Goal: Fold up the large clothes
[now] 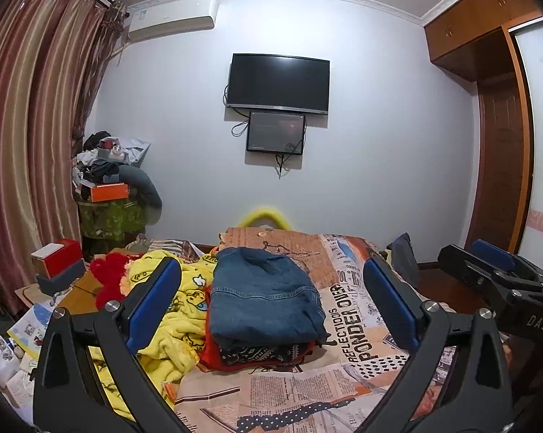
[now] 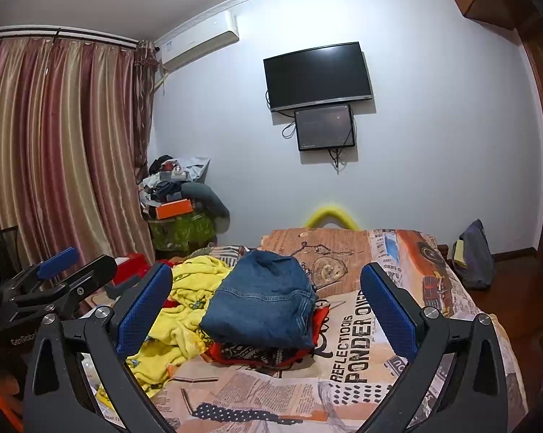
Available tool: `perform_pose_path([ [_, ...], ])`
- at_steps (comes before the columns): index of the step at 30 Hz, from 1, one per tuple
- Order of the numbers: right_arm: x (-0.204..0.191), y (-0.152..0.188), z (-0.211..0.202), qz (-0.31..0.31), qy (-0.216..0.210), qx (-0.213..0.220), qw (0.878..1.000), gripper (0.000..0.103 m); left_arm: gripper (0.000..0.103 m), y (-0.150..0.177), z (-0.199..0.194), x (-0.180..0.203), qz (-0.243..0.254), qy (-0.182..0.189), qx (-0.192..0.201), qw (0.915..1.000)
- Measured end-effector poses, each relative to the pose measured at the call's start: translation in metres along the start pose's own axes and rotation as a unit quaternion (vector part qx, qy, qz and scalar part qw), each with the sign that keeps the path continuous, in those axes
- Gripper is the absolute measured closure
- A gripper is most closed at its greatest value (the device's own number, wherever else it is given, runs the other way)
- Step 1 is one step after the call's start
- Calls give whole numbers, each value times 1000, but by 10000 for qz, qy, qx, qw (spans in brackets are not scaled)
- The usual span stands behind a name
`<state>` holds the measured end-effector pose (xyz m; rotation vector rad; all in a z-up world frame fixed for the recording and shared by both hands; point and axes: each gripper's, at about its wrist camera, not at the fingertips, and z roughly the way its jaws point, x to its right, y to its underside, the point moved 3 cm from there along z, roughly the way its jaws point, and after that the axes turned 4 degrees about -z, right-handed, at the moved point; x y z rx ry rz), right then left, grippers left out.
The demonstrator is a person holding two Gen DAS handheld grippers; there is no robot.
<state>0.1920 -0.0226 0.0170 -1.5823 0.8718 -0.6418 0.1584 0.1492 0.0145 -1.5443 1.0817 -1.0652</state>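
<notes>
From the left wrist view, my left gripper [image 1: 271, 303] hangs above the bed [image 1: 347, 328] with its blue pads spread wide and nothing between them. The folded denim garment [image 1: 264, 299] lies straight ahead, topping a small stack with a red patterned garment [image 1: 264, 355] under it. I judge this stack to be finished work, set at the centre of the bed so both grippers can reach it. The yellow garment [image 1: 174, 324], crumpled just left of the stack and touching it, appears to be the next item. My right gripper [image 1: 488, 270] shows at the right edge, well clear of the clothes. From the right wrist view, the right gripper [image 2: 266, 306] is likewise spread and empty, aimed at the same stack; the left gripper [image 2: 65, 274] sits at the left edge. The bed carries a newspaper-print cover. Beyond it stand a white wall with a television [image 2: 316, 75], striped curtains [image 2: 55, 151] and a cluttered corner.
</notes>
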Motion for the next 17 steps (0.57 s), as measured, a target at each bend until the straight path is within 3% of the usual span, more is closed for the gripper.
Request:
perform_pose_path([
  [17,0,3,2,62,52,-42,10000,0,1,2,3,-2,2,69,-80,9999],
])
